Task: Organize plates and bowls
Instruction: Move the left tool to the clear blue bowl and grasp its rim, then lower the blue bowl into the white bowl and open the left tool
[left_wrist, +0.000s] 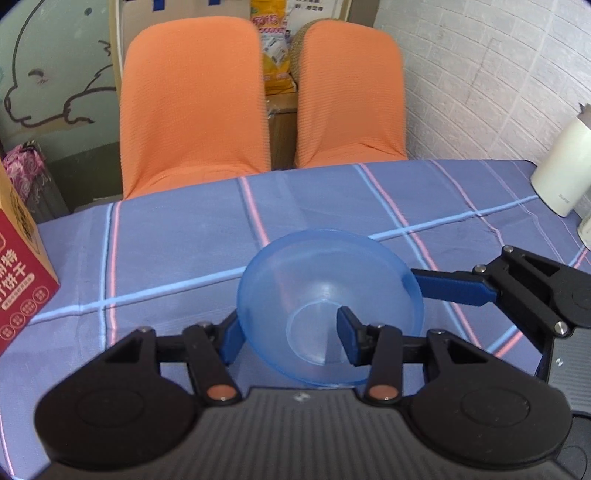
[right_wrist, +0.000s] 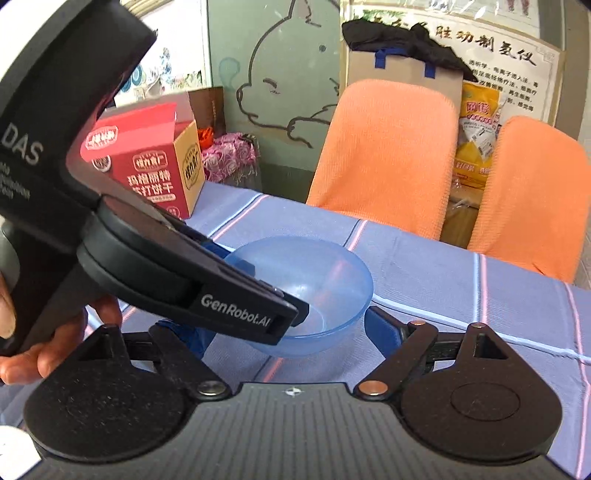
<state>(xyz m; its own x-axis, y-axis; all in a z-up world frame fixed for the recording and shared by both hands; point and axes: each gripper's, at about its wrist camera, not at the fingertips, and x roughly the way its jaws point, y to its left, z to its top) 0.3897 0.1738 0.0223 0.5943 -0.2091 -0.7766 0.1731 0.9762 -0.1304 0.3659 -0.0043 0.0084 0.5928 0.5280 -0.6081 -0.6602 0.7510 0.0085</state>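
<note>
A see-through blue bowl (left_wrist: 325, 288) hangs just above the checked tablecloth (left_wrist: 166, 251). My left gripper (left_wrist: 288, 328) is shut on its near wall, one blue pad outside and one inside the bowl. From the right, a finger (left_wrist: 450, 290) of my right gripper lies against the bowl's right side. In the right wrist view the bowl (right_wrist: 325, 280) sits between the two blue fingers of my right gripper (right_wrist: 291, 328), which is shut on its lower body. The left gripper (right_wrist: 266, 291) crosses in front and hides the bowl's left side.
A red biscuit box (left_wrist: 22, 280) stands at the table's left edge. A white flask (left_wrist: 561, 173) stands at the far right. Two orange-covered chairs (left_wrist: 192, 103) are pushed up to the far edge. A person's hand (right_wrist: 55, 350) grips the left gripper's handle.
</note>
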